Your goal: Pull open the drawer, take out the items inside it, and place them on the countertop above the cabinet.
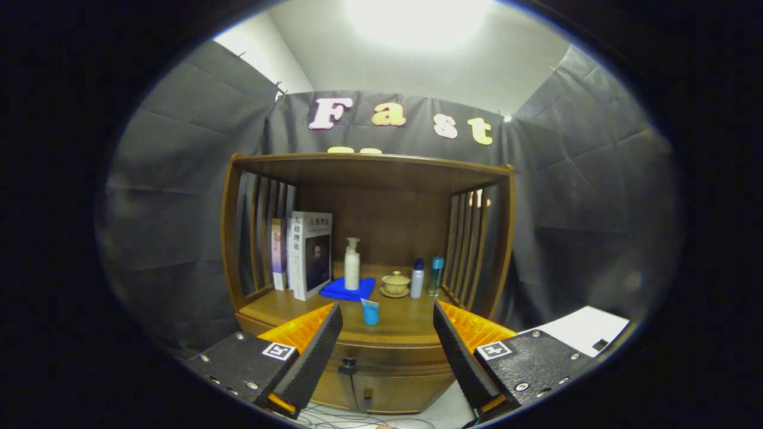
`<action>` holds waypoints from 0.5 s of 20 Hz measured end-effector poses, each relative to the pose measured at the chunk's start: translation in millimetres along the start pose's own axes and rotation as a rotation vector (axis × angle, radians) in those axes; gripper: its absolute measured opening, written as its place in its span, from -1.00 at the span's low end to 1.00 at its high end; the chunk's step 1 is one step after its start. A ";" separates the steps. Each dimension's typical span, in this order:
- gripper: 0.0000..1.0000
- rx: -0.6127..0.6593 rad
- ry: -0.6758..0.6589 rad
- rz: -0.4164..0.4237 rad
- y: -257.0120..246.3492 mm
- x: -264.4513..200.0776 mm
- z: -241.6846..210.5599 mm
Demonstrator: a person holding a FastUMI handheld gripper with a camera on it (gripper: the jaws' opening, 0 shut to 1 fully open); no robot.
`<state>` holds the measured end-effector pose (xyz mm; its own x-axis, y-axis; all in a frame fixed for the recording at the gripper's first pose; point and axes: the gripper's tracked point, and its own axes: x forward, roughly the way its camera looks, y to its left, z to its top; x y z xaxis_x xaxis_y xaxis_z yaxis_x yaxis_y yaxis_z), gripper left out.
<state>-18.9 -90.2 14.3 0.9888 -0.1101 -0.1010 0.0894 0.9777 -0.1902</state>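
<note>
Below your tool: drawer (381, 368), closed, under the tabletop (393, 326).
Tool (387, 351): spread wide, holding nothing.
Grip: take the dark knob (347, 364); stiff wood, likely slides steadily.

A brown wooden cabinet (369, 351) stands against the wall, with slatted sides and a roof over its countertop (286, 307). At the back left of the top, some books (304, 253) stand upright, side by side. Next to them lies a blue cloth (347, 290), and a white pump bottle (352, 265) stands on it. A small tan cup with a lid sits on its saucer (396, 284). Just beside it stand a white bottle (417, 279) and a teal bottle (436, 276). Near the front edge, apart from the rest, stands a little blue tube (370, 311). The drawer (381, 363) under the top is closed.
</note>
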 end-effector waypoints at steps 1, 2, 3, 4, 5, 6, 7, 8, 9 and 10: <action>0.89 -0.002 -0.012 -0.016 -0.4 -4.3 5.9; 0.89 0.008 -0.028 -0.010 5.9 -5.9 13.0; 0.89 0.020 -0.048 0.018 14.4 -8.6 19.7; 0.89 0.023 -0.058 0.040 20.5 -11.7 22.8; 0.89 0.019 -0.060 0.042 21.7 -14.7 24.0; 0.89 0.015 -0.064 0.036 20.7 -18.0 26.2; 0.89 0.018 -0.067 0.042 24.3 -20.2 28.6; 0.89 0.025 -0.072 0.056 31.6 -21.0 29.8; 0.89 0.037 -0.067 0.071 37.3 -20.1 28.1; 0.89 0.047 -0.061 0.083 39.8 -20.0 24.9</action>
<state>-32.1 -44.6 33.0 0.9983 -0.0183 -0.0547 0.0106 0.9904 -0.1378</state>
